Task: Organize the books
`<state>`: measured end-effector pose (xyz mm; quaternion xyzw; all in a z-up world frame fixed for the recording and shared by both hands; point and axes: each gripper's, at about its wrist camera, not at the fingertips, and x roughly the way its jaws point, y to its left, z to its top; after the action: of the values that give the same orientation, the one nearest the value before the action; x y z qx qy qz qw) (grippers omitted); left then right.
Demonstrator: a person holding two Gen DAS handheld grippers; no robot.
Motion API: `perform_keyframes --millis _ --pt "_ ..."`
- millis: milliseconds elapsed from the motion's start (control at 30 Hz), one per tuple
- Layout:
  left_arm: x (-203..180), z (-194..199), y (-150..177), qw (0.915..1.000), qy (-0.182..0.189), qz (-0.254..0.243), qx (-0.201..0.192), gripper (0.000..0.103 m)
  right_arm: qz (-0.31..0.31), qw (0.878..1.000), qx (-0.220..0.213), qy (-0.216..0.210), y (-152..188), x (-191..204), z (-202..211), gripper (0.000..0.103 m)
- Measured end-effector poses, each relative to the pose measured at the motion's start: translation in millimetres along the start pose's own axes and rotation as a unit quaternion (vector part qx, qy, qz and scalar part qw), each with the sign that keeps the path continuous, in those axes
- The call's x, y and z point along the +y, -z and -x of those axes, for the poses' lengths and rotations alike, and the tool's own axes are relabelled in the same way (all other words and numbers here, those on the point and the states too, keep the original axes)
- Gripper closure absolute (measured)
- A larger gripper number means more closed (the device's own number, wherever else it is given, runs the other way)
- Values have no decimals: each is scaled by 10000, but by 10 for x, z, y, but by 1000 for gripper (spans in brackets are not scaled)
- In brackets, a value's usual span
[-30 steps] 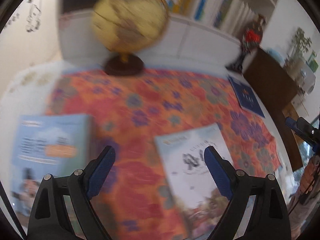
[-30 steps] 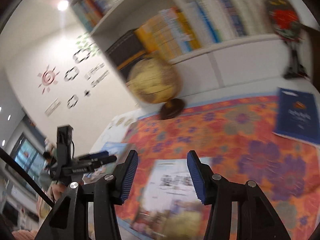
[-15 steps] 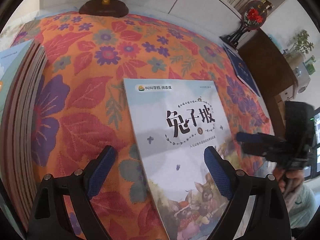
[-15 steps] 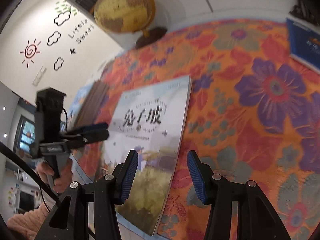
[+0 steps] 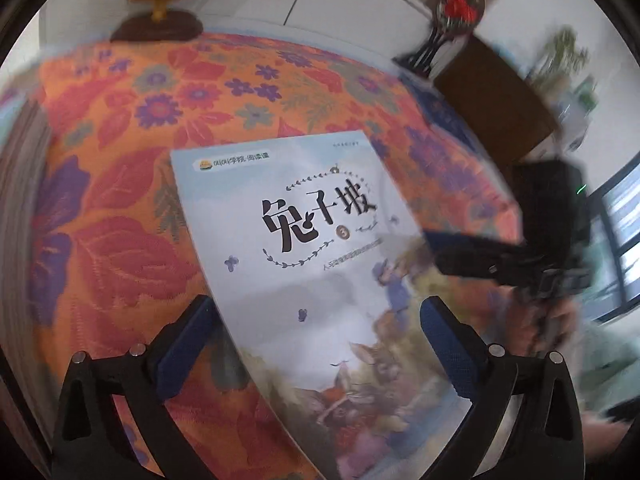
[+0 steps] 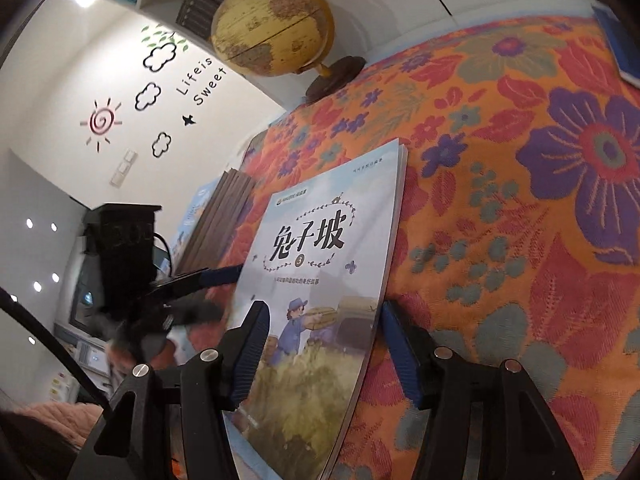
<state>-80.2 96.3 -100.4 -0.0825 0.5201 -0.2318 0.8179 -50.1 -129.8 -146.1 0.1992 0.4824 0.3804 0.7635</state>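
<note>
Book (image 5: 320,264) with pale-blue illustrated cover flat on floral cloth (image 5: 120,208), left tool (image 5: 316,332) and right tool (image 6: 320,344) just opening, spread astride it

Item: thin picture book (image 5: 316,264), pale blue cover, numbered 3; lay flat, face-up, before me; brown-edged stack (image 6: 218,216) beside.

A globe (image 6: 272,26) on a dark base stands beyond the orange flowered cloth (image 6: 520,208).
</note>
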Motion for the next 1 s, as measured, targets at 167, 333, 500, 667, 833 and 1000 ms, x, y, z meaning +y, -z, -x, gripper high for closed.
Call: perform_keyframes --millis 167,333,500,667,833,1000 --pt "-66 -26 44 9992 -354 -157 50 2 -71 9992 0 -381 29 -43 39 45" --pt "135 28 4 9997 139 166 82 2 -403 9939 249 -993 23 -154 32 44" --pt "172 55 -4 9988 378 293 61 2 -412 9936 282 -1016 51 -138 17 44" --pt "124 124 -4 9992 281 273 -2 2 -561 9975 223 -356 70 -188 -16 84" --pt "64 244 -12 9992 322 145 -171 2 -433 9984 153 -327 67 -119 28 84" --pt "43 315 -21 9989 349 130 -286 2 -104 9987 -6 -500 43 33 82 84"
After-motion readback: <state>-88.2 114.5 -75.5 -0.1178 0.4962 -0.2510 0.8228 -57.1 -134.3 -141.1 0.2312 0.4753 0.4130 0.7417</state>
